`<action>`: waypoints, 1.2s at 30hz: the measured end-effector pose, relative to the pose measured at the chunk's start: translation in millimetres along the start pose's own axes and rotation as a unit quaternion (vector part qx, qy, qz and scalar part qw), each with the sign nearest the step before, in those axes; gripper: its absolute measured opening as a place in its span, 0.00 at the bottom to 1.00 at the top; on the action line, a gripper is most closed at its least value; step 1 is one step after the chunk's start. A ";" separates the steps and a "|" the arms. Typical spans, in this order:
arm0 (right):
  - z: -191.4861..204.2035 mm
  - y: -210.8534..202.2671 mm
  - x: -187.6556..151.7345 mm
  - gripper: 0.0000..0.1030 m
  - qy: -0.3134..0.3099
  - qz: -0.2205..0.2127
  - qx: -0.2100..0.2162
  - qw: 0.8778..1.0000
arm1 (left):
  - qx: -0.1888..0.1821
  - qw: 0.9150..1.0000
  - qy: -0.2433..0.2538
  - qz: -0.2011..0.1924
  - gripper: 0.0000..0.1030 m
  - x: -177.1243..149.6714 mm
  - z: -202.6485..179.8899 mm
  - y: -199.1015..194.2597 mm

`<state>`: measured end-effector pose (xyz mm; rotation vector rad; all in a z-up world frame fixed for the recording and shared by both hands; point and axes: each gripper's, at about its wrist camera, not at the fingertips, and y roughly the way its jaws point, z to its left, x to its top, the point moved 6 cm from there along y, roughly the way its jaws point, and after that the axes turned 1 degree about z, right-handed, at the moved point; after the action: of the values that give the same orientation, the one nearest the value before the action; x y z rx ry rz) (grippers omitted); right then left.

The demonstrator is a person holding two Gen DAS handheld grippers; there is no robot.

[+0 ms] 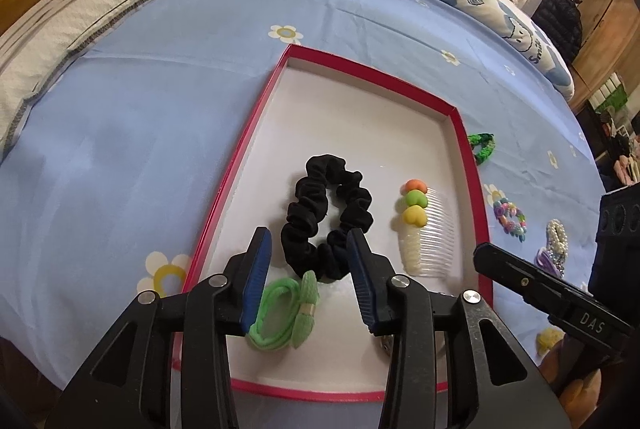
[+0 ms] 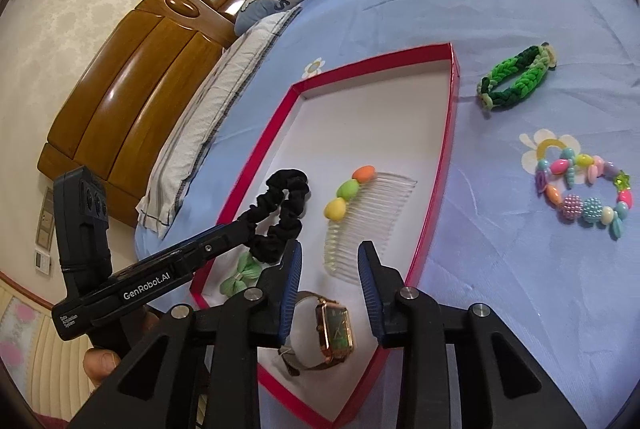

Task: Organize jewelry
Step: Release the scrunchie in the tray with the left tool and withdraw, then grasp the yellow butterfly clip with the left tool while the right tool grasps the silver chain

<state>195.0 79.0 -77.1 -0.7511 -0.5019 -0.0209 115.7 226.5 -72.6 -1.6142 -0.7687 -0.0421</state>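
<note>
Left wrist view shows the left gripper (image 1: 310,277) with its fingers apart and nothing between the pads, hanging over the near end of the red-rimmed tray (image 1: 236,165); the black scrunchie (image 1: 326,215) lies on the tray floor just ahead of the tips, the green bow tie-band (image 1: 286,313) under the left finger, and the clear comb with heart beads (image 1: 424,233) toward the tray's right edge. Right wrist view shows the right gripper (image 2: 330,293), also spread and empty, above the watch (image 2: 332,329) at the tray's near right corner. On the bedsheet (image 2: 500,289) beyond that edge lie the green braided band (image 2: 514,77) and the beaded bracelet (image 2: 584,193), still to be collected. The right gripper looks best placed for them: I would lift clear over the rim, descend straight onto one side of a loop, and pinch band only, since loose sheet could bunch into the pads.
</note>
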 end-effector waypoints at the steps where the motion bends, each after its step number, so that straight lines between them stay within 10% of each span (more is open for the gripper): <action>1: 0.4 -2.8 -0.2 0.32 -0.001 -0.003 -0.001 1.000 | 0.000 1.000 0.001 -0.001 0.36 -0.6 -1.0 -1.8; 15: -10.6 -64.6 -14.6 0.36 0.010 -0.049 -0.018 0.999 | -0.027 0.999 0.030 -0.015 0.42 -11.2 -39.0 -31.9; 36: -110.4 -203.1 -64.8 0.48 0.067 -0.139 -0.160 0.975 | -0.113 0.981 0.152 0.043 0.48 -77.1 -175.8 -27.9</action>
<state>145.8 -153.4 -42.5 -0.9811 -0.4768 -0.4193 111.4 34.7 -44.9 -1.8024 -0.4679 -0.3173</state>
